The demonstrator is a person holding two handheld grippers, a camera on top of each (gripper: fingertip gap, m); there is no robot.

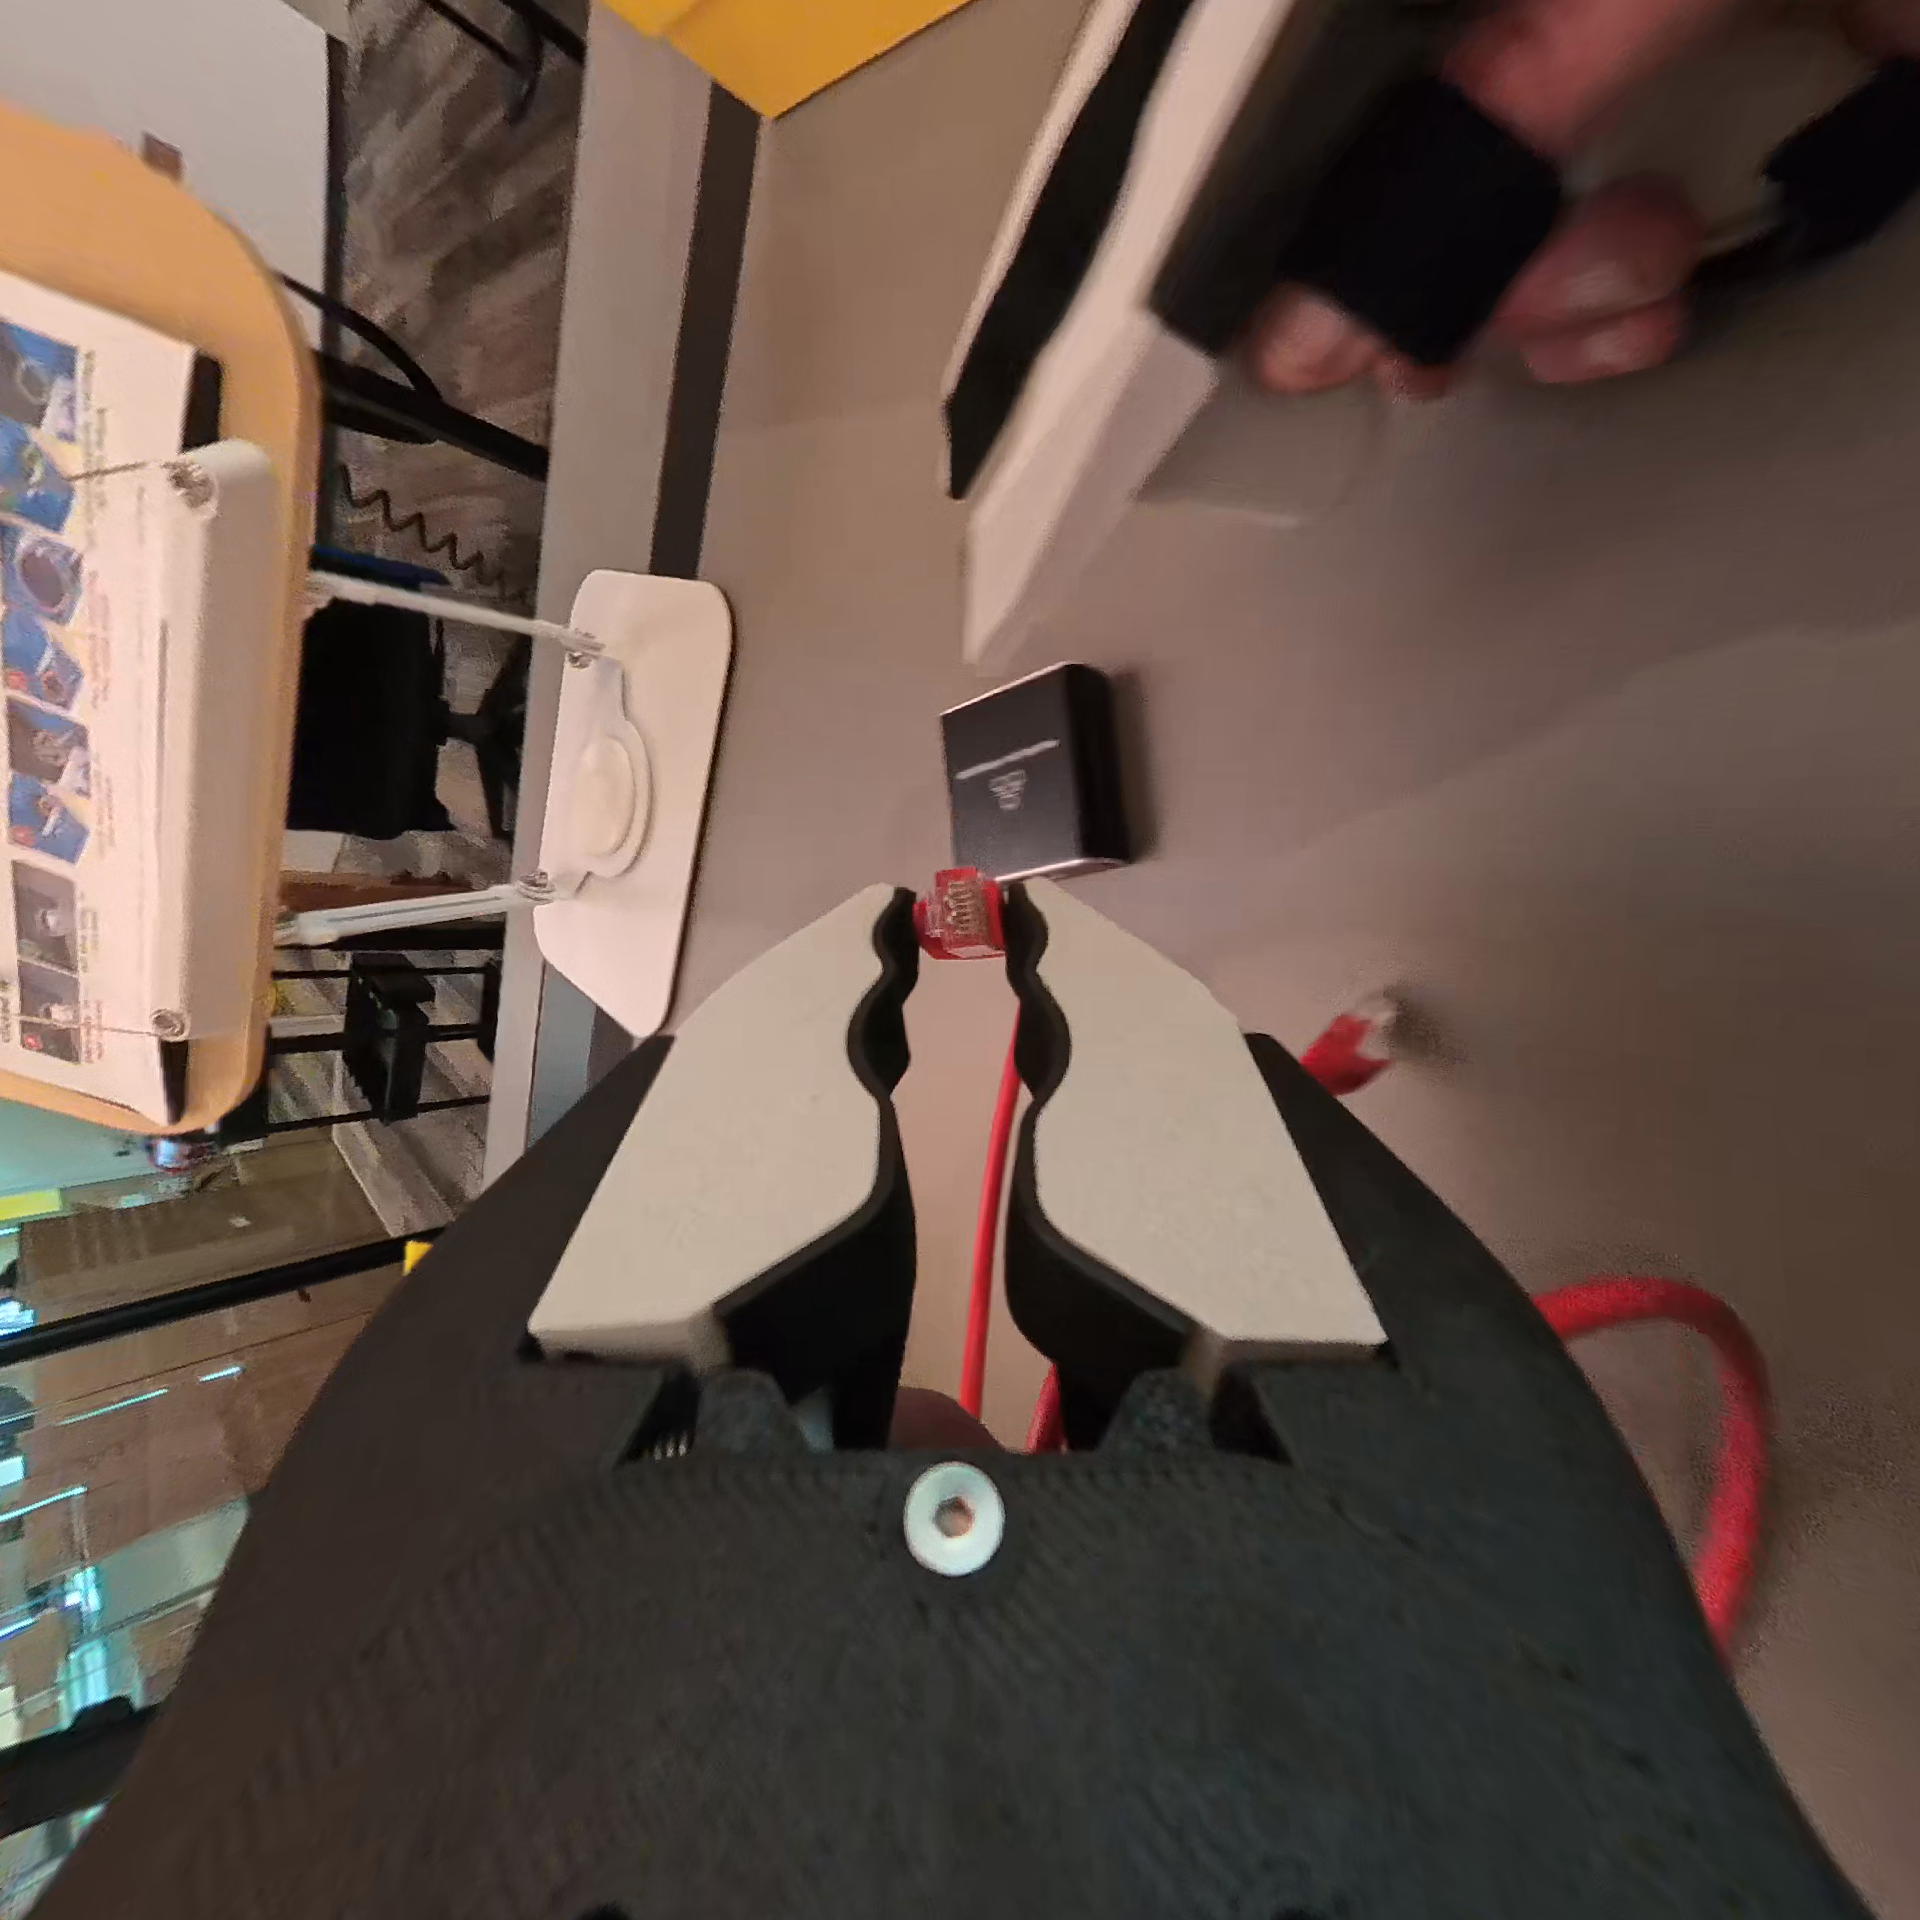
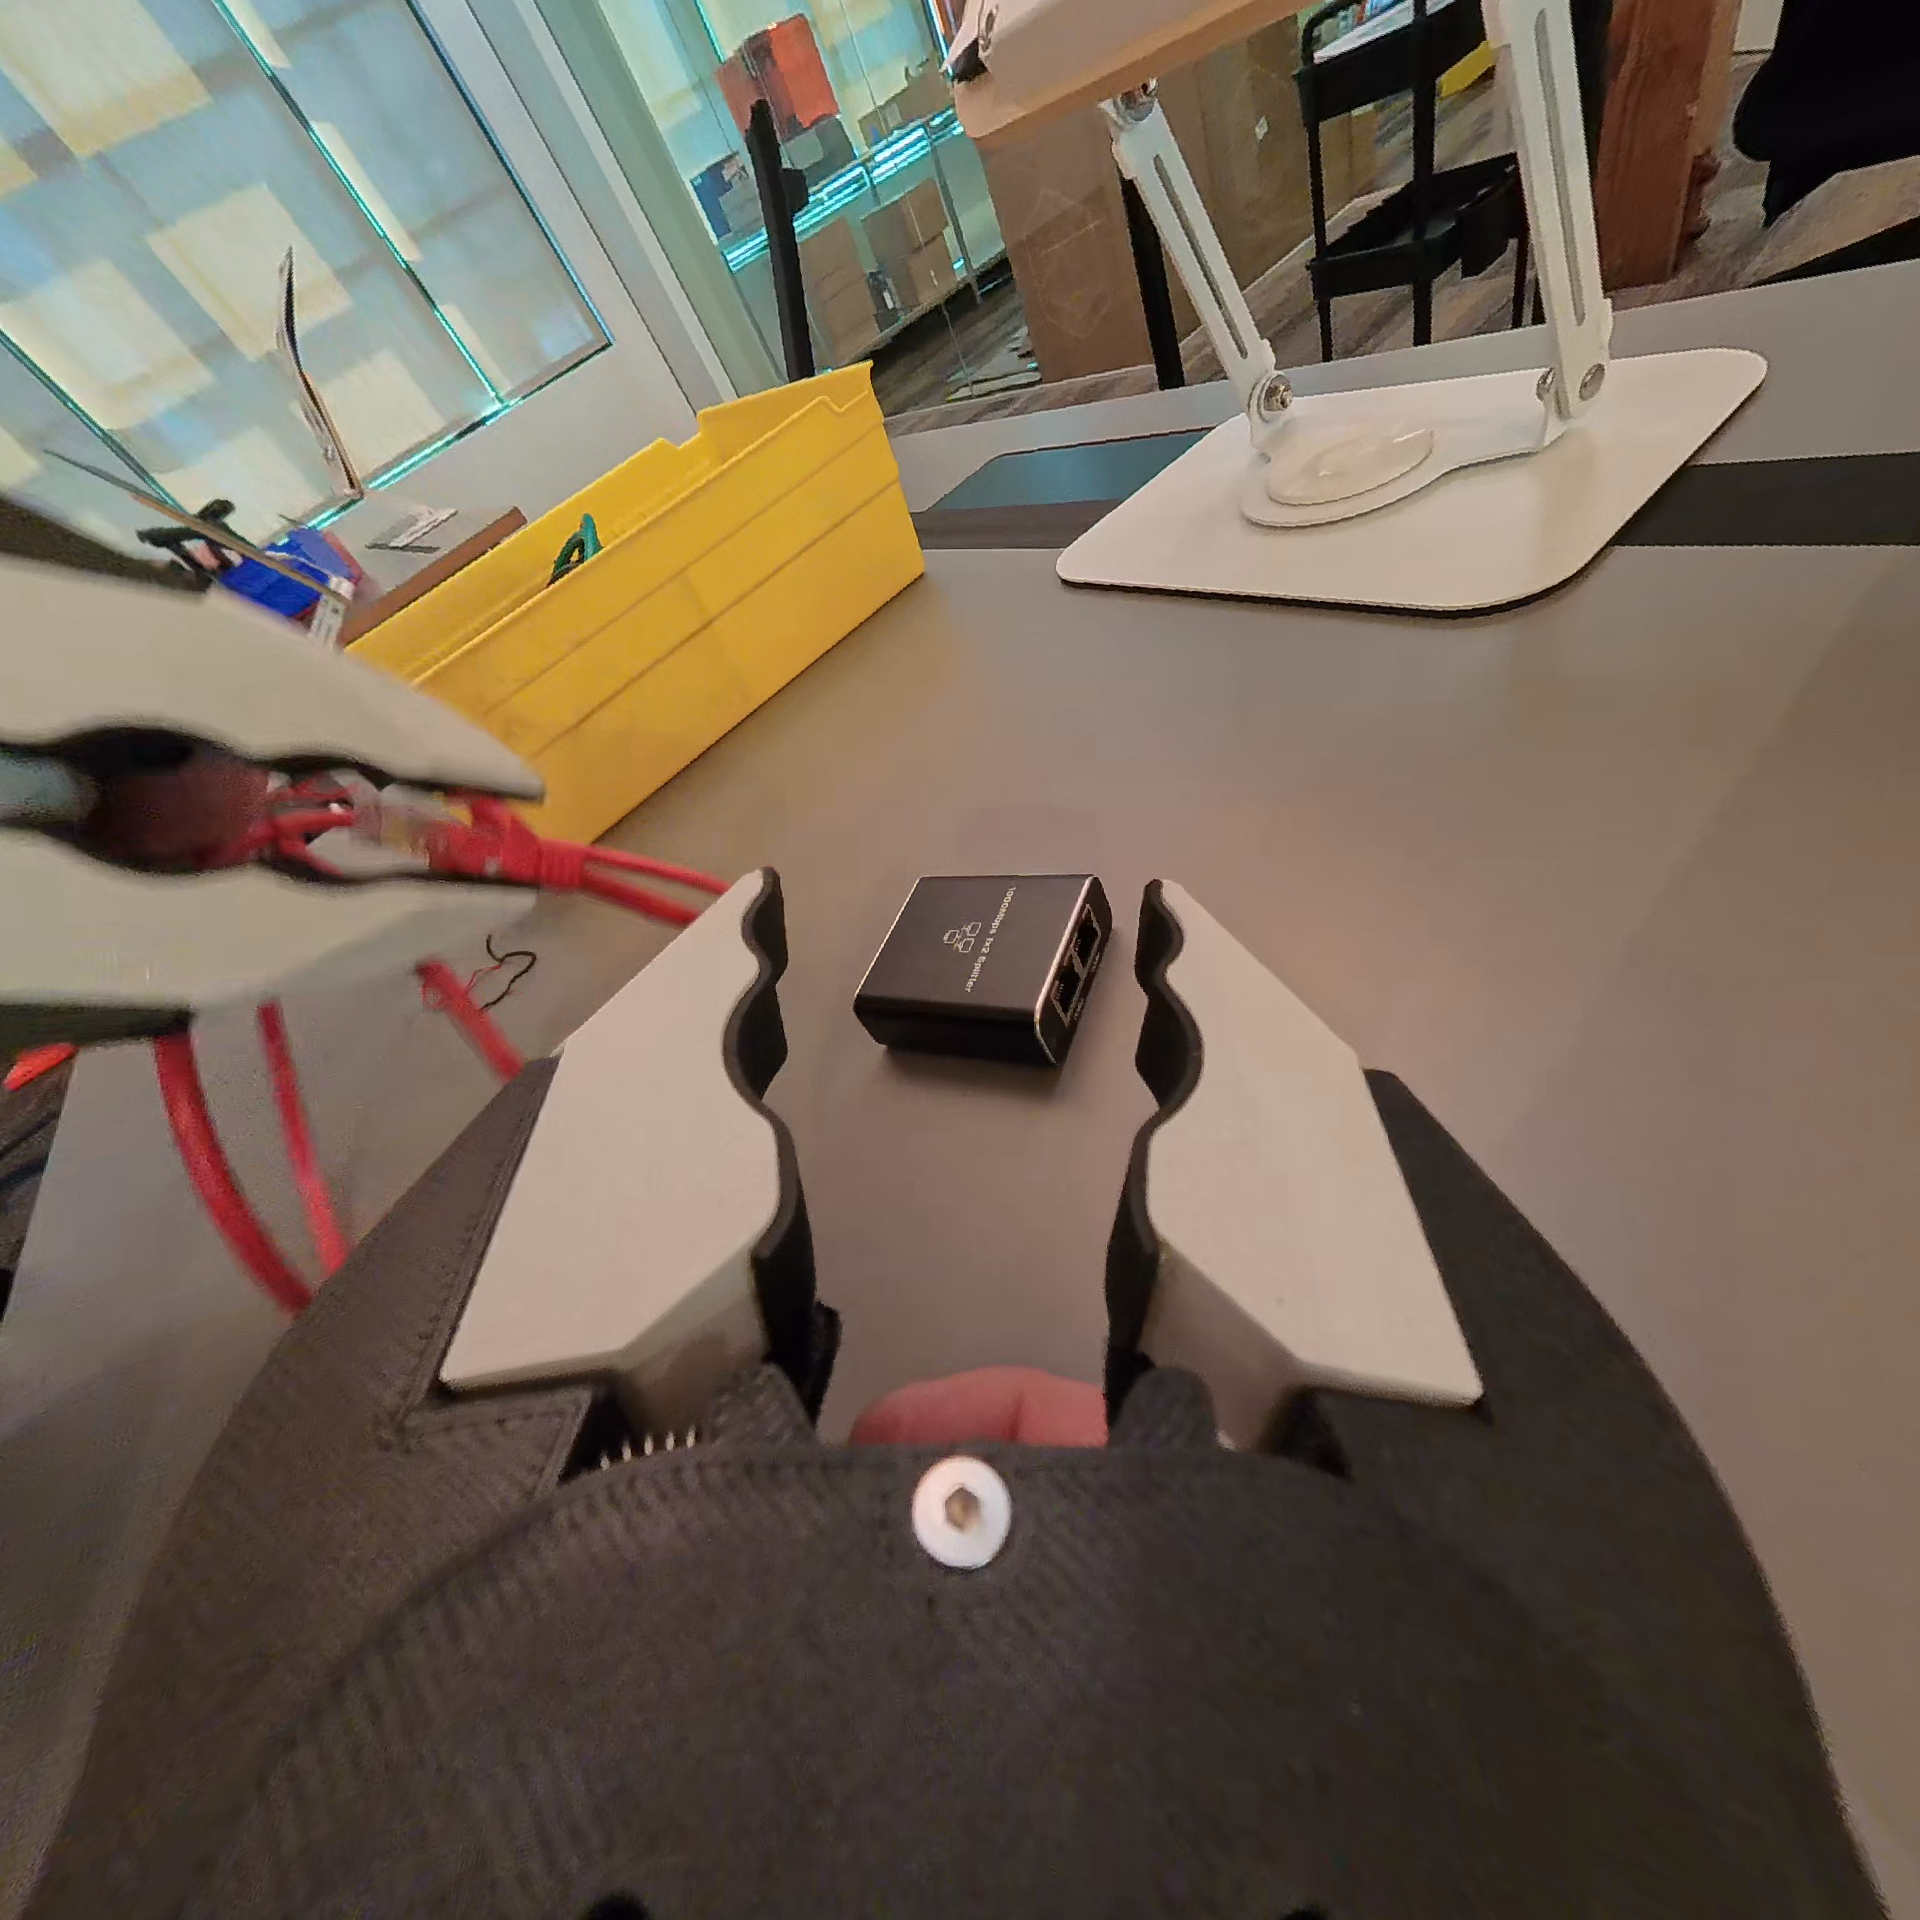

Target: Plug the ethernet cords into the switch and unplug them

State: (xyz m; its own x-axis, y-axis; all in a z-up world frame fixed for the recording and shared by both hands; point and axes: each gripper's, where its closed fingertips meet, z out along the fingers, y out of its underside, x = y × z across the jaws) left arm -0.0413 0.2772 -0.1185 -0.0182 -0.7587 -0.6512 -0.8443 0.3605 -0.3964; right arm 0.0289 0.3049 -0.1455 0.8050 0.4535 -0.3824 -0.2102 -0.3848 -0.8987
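Note:
A small black switch box [image 2: 985, 961] lies on the grey table, its two ports facing right in the right wrist view. It also shows in the left wrist view [image 1: 1029, 779]. My left gripper [image 1: 961, 904] is shut on a red ethernet plug [image 1: 958, 916], held just short of the switch; its red cord [image 1: 982, 1195] trails back between the fingers. In the right wrist view the left gripper [image 2: 520, 831] shows blurred at the left with the plug. A second red plug [image 1: 1351, 1044] lies loose on the table. My right gripper [image 2: 961, 894] is open and empty, with the switch just ahead between its fingertips.
A yellow bin [image 2: 665, 623] stands at the back left of the table. A white stand base [image 2: 1403, 499] sits at the back right, and shows in the left wrist view [image 1: 634, 790]. Loops of red cable [image 2: 239, 1164] lie at the left. The right gripper and a hand [image 1: 1455, 260] show blurred.

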